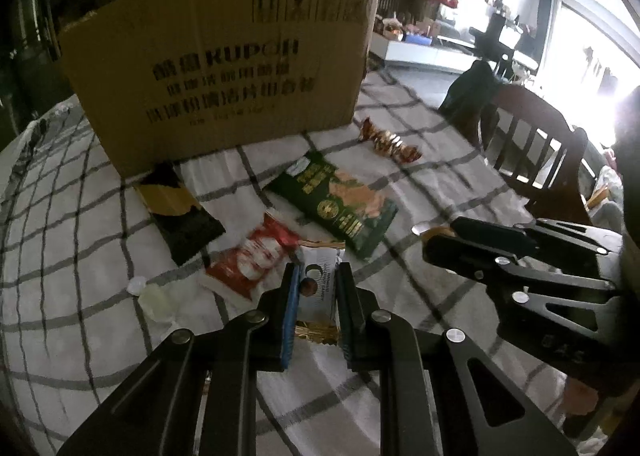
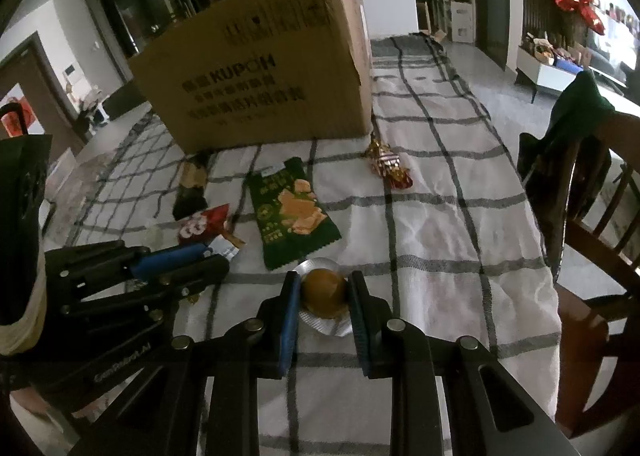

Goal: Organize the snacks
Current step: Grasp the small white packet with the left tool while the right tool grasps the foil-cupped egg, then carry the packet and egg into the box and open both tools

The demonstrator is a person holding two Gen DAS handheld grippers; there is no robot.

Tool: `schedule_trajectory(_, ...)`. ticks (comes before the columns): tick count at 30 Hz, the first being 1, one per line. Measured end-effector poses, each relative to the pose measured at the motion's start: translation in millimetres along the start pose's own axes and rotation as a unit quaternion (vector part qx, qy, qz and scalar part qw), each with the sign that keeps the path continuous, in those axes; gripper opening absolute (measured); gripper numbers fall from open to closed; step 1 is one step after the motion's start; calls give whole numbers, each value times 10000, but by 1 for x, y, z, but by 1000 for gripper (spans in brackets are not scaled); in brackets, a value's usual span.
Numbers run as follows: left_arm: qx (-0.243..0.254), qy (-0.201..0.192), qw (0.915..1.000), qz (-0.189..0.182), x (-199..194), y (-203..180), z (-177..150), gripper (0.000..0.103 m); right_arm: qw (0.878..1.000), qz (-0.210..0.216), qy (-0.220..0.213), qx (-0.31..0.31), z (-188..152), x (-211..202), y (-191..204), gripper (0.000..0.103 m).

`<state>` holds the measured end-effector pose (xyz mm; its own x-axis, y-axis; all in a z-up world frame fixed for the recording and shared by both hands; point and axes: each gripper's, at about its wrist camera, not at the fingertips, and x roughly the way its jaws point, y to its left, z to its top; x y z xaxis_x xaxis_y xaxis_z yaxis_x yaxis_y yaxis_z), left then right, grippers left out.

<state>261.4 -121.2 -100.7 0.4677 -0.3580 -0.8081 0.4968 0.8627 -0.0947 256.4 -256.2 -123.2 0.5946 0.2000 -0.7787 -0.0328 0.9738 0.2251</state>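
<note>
My left gripper [image 1: 316,280] is shut on a white-and-gold snack packet [image 1: 318,288], held just over the checked tablecloth [image 1: 80,256]. My right gripper [image 2: 324,288] is shut on a round brown pastry in clear silver wrap [image 2: 323,292]; it shows at the right of the left wrist view [image 1: 440,236]. On the cloth lie a red packet [image 1: 252,256], a green chip bag [image 1: 340,200], a black-and-gold packet [image 1: 180,212] and a red-gold candy wrapper [image 1: 390,142]. A big cardboard box [image 1: 220,68] stands behind them.
A small clear jelly cup [image 1: 156,298] lies left of the red packet. A dark wooden chair [image 1: 532,144] with a dark garment stands at the table's right edge. A dark bag [image 2: 20,196] stands at the left.
</note>
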Motion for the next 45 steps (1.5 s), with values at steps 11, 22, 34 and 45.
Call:
schedule_trajectory(11,30,-631,9978,190,-60,-4,21,19,9977,164,-641,-131,21,-50,17,25)
schedule_trajectory(22,201,-1317,9904,374,-112,0,67,19,9897,267,-1379,-283,63,-92,30,25)
schedule_trajectory(34,189,-1702,9833,613,-126,23,120,19,9788,280,-1978,-449,127,-110,41,26)
schedule_trajectory(45,77,-1598,9842,754,-102,51,167,19,9783,318,-1927,-695,179,-81,45,26)
